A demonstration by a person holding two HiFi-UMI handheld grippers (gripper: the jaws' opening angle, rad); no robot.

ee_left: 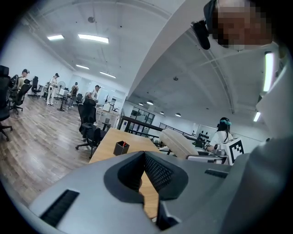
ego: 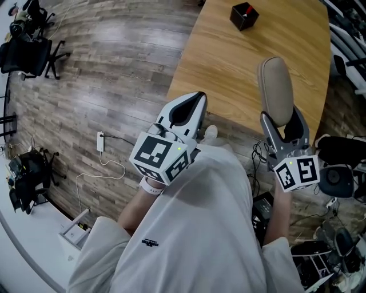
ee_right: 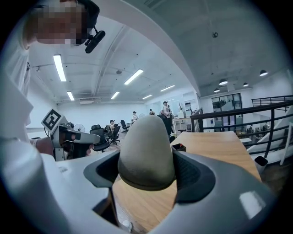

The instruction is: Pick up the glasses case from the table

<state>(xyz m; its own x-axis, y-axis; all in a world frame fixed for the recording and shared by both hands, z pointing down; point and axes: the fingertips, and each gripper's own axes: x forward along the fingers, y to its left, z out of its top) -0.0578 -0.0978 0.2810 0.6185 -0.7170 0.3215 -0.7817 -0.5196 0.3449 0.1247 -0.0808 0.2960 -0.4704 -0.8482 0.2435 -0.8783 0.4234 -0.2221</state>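
A light wooden worktop [ego: 229, 74] carries one small black open-topped box [ego: 243, 15], standing near its far end. Left of the worktop, a white power strip [ego: 100, 141] and its looping cable [ego: 108, 169] lie on the grey plank floor [ego: 114, 68]. A black office chair [ego: 28, 54] stands farther left.

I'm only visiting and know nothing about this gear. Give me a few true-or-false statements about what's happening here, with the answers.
1. The right gripper is clamped on the glasses case. True.
2. The glasses case lies flat on the table. False: it is held up between the right gripper's jaws, pointing away from the person.
3. The left gripper holds a pen. False: its jaws are together with nothing between them.
4. A small black holder stands on the wooden table's far part. True.
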